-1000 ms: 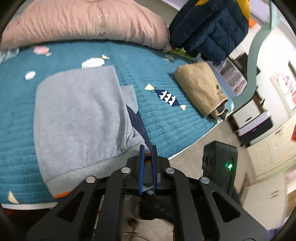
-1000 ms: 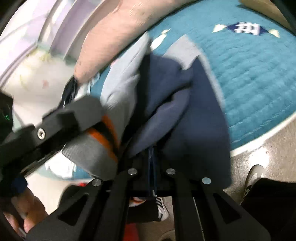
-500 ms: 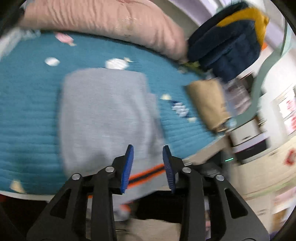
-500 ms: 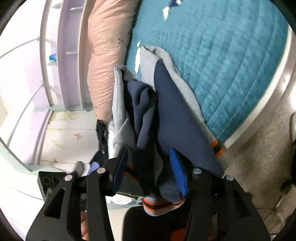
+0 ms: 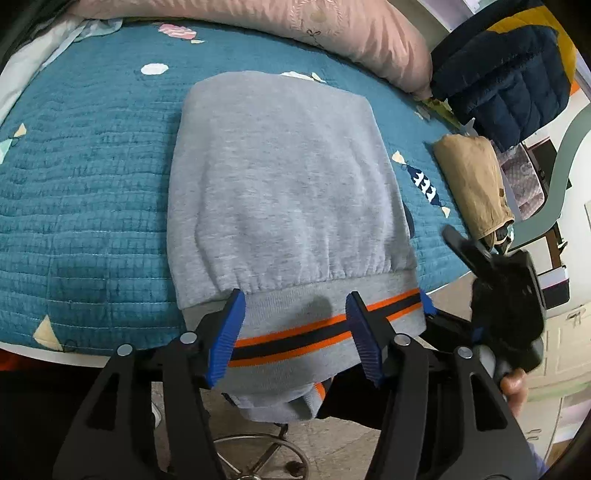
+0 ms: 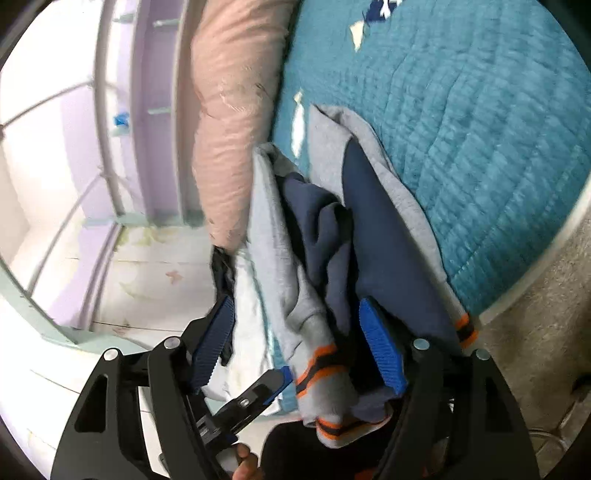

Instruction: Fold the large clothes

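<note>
Quilt (image 5: 92, 177) first: the teal bedspread fills the bed, with a pink bolster (image 5: 295, 26) along its far side, and the grey sweatshirt (image 5: 288, 184) now lies folded on it as a tidy block, its ribbed hem with the orange and dark stripe (image 5: 295, 338) hanging over the near bed edge. A second ago both my grippers were clamped on that hem — since then both have been opening, and I read that as the fold being laid down and let go. Left gripper (image 5: 295, 328): its jaws stand apart either side of the hem band, the cloth between them but not pinched. Right gripper (image 6: 299, 343): jaws likewise spread, with the bunched grey and navy layers (image 6: 332, 236) of the garment's right edge sitting loosely between its blue pads (image 6: 380, 350), not pressed as far as I can tell.

From the right wrist view that side looks less neat than the top — navy lining shows and the layers gape. So I judge this fold placed but needing a tuck or smoothing there. A tan folded garment (image 5: 472, 184) lies well apart to the right.
</note>
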Demonstrator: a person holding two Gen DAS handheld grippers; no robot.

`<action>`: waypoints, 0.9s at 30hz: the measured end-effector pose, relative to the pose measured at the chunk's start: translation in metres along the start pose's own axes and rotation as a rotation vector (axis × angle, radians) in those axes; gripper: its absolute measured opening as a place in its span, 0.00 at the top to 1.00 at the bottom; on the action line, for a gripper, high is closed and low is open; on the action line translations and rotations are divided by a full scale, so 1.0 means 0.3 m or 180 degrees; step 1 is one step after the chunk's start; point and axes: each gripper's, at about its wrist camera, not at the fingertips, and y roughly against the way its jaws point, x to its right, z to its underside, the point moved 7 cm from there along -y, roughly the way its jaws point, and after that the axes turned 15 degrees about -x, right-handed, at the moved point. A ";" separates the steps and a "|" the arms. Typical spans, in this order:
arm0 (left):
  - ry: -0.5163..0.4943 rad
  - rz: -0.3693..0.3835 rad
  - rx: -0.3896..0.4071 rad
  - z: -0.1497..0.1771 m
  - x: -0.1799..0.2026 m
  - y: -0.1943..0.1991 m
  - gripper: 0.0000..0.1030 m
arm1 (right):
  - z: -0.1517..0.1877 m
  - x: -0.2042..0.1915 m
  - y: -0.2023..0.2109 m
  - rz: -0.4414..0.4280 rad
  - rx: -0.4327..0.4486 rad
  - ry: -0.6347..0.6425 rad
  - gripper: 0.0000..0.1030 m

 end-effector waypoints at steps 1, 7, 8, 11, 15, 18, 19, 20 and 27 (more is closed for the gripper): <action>-0.0011 -0.0002 0.0002 0.000 -0.001 0.004 0.44 | -0.014 -0.009 -0.015 0.0046 0.0000 -0.0008 0.33; -0.0061 -0.0041 -0.0020 0.000 0.006 -0.001 0.43 | -0.024 -0.081 -0.053 0.0261 -0.0048 0.0337 0.38; -0.0086 -0.0069 -0.0010 0.000 0.012 -0.003 0.42 | -0.024 -0.106 -0.066 0.0443 -0.0041 0.0480 0.38; -0.0094 -0.0082 -0.0006 0.000 0.018 -0.014 0.41 | -0.038 -0.109 -0.120 0.0785 -0.0114 0.0578 0.45; -0.0086 -0.0057 0.0007 -0.003 0.027 -0.004 0.41 | -0.027 -0.153 -0.121 0.1009 -0.0062 0.0824 0.86; -0.0091 0.0015 0.0065 -0.006 0.045 0.015 0.41 | 0.033 -0.262 -0.094 0.1225 0.0069 0.1195 0.87; -0.0086 0.0047 0.0086 -0.008 0.051 0.021 0.41 | 0.052 -0.294 -0.076 0.1335 0.0138 0.1291 0.87; -0.0090 0.0066 0.0116 -0.009 0.058 0.027 0.39 | 0.069 -0.315 -0.054 0.1409 0.0224 0.1355 0.87; -0.0194 0.0077 0.0031 -0.004 0.119 -0.011 0.37 | 0.020 -0.109 0.025 0.1946 0.0390 0.1077 0.87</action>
